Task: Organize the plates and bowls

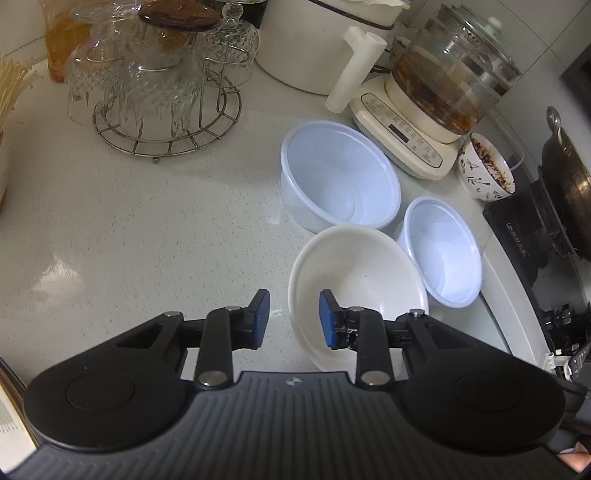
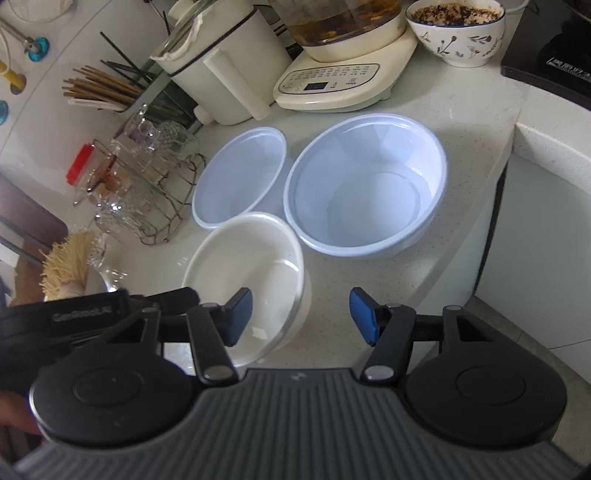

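both grippers straddle opposite rims of the white bowl (image 1: pixel 354 280) on the speckled counter (image 1: pixel 147 221); left gripper (image 1: pixel 294 319) partly open, right gripper (image 2: pixel 301 315) wider, pads not pressing; two translucent plastic bowls (image 2: pixel 365 192) sit just behind.

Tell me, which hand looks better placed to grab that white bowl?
Probably the left: the left gripper already straddles the white bowl's rim, one pad inside. The right gripper sits beside it, over the counter.

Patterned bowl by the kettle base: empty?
No, the patterned bowl holds a pale filling speckled with dark bits, up near its rim.
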A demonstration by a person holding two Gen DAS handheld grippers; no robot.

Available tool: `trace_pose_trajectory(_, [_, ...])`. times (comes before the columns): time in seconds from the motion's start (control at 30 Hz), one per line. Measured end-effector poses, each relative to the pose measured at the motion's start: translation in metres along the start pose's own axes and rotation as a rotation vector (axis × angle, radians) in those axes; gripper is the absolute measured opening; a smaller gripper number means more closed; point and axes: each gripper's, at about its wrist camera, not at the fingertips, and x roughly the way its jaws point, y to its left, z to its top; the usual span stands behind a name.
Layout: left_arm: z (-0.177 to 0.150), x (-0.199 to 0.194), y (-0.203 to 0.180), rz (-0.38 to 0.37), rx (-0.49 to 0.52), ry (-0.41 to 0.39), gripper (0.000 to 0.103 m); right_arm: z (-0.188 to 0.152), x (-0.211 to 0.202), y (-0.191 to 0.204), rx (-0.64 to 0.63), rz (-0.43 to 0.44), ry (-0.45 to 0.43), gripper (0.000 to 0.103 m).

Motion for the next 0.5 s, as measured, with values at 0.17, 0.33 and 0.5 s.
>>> trace_pose_trajectory(0.17, [-0.0011,0.0073,-0.0001,0.001,-0.017,0.016,0.016,0.0002,0.0065,0.0019,-0.015,-0.001,0.028,0.047])
trace_pose_trajectory(0.33, [-0.0031,0.01,0.0012,0.005,-0.041,0.018,0.008,0.0005,0.007,0.0019,-0.032,0.007,0.043,0.023])
trace_pose_trajectory(0.5, [-0.0065,0.0046,0.0024,0.0,-0.057,0.01,0.006,0.0004,0.0054,0.0038,-0.053,0.018,0.046,0.019])
